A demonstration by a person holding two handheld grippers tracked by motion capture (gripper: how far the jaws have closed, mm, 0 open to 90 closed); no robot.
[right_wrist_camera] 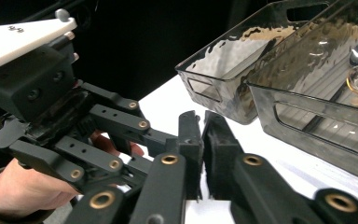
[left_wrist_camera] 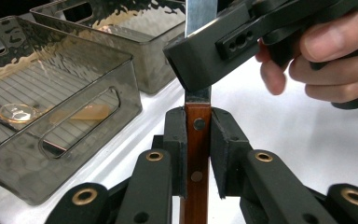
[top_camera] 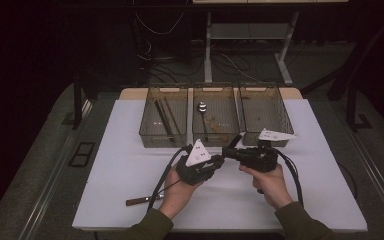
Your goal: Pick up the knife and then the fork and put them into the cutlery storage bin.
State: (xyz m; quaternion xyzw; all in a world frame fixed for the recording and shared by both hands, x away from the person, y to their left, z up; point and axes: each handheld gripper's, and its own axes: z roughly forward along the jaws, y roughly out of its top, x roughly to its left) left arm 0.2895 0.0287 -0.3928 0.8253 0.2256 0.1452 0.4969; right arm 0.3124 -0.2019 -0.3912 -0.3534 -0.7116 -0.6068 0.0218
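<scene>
Brown wood with two metal rivets marks the handle of the knife (left_wrist_camera: 197,154), which stands upright between the pads of the left tongs (left_wrist_camera: 198,140); those tongs are pinching the handle from both sides, just below where the steel blade begins. In the left gripper view the blade runs up into the right tongs (left_wrist_camera: 199,70), whose black pads are pressed together on the flat steel, with a hand (left_wrist_camera: 326,56) wrapped round that gripper's body. Seen from the high view, the two grippers meet nose to nose over the middle of the white table (top_camera: 130,165), the left tongs (top_camera: 219,161) and right tongs (top_camera: 228,151) almost touching, so the knife sits in the air between them, in front of the trays. Three smoky clear plastic trays (top_camera: 215,120) stand in a row at the far side of the table; the middle one holds a spoon (top_camera: 201,106) and the left one a pair of dark chopsticks (top_camera: 164,116). Another wooden-handled utensil (top_camera: 136,201) lies on the table near the front edge, beside the left forearm.
</scene>
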